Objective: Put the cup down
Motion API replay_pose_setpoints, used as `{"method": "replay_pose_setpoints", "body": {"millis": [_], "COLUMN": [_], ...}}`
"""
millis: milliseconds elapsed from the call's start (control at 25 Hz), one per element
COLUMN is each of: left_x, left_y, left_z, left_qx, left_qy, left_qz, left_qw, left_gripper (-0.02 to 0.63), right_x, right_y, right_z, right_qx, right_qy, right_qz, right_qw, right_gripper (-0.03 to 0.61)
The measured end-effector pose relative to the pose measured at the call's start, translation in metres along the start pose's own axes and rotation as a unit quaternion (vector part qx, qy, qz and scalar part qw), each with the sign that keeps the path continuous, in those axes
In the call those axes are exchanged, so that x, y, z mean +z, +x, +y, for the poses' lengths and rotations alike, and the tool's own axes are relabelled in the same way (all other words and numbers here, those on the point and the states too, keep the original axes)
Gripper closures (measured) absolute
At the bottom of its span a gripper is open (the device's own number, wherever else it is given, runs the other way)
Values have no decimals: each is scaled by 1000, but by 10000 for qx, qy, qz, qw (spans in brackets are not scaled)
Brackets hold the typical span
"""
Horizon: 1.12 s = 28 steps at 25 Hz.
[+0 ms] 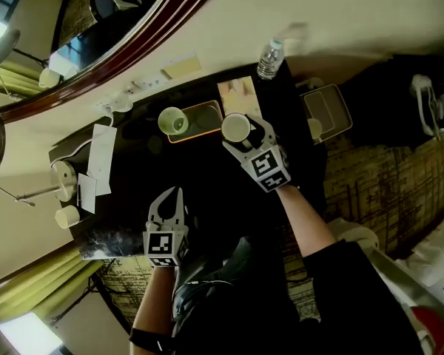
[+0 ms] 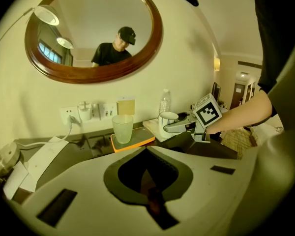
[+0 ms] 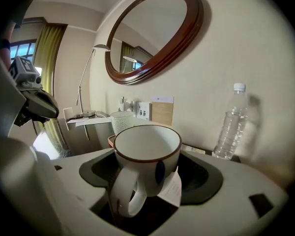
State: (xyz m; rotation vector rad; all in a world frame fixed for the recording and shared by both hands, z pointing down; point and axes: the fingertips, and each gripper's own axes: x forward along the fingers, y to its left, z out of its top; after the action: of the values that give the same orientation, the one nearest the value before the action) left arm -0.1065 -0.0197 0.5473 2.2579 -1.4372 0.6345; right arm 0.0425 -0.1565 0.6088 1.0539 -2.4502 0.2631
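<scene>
The left claw (image 1: 174, 192) is held shut and empty, angled down over the desk (image 1: 207, 176), nearer than the tray (image 1: 200, 120). The right claw (image 1: 244, 140) is spread wide and clamped on the cup (image 3: 146, 154), just right of the tray. A paper slip (image 3: 176, 191) under the cup is shown only by the right gripper view.

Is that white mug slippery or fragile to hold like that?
The mug looks like glazed ceramic, so it is probably stiff, slippery and breakable if dropped. It appears empty, so likely fairly light. Its squat, wide shape should resist tipping.
</scene>
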Motion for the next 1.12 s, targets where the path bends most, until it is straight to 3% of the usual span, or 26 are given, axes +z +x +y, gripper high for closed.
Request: {"method": "replay_pose_setpoints", "body": {"millis": [520, 680, 1120], "left_x": [5, -10, -10], "left_y": [-2, -3, -4], "left_z": [-5, 10, 7], "left_qx": [-275, -208, -236], "left_qy": [235, 511, 351], "left_qz": [-33, -40, -43], "left_qw": [9993, 9985, 9991], "left_gripper": [612, 612, 612], "right_x": [-63, -74, -90], "right_y": [-62, -69, -75], "right_z": [-13, -12, -11], "right_qx": [-845, -955, -1087], "right_qy": [552, 618, 890], "right_qz": [319, 394, 502], "right_qw": [9944, 9927, 9888], "right_gripper": [188, 187, 164]}}
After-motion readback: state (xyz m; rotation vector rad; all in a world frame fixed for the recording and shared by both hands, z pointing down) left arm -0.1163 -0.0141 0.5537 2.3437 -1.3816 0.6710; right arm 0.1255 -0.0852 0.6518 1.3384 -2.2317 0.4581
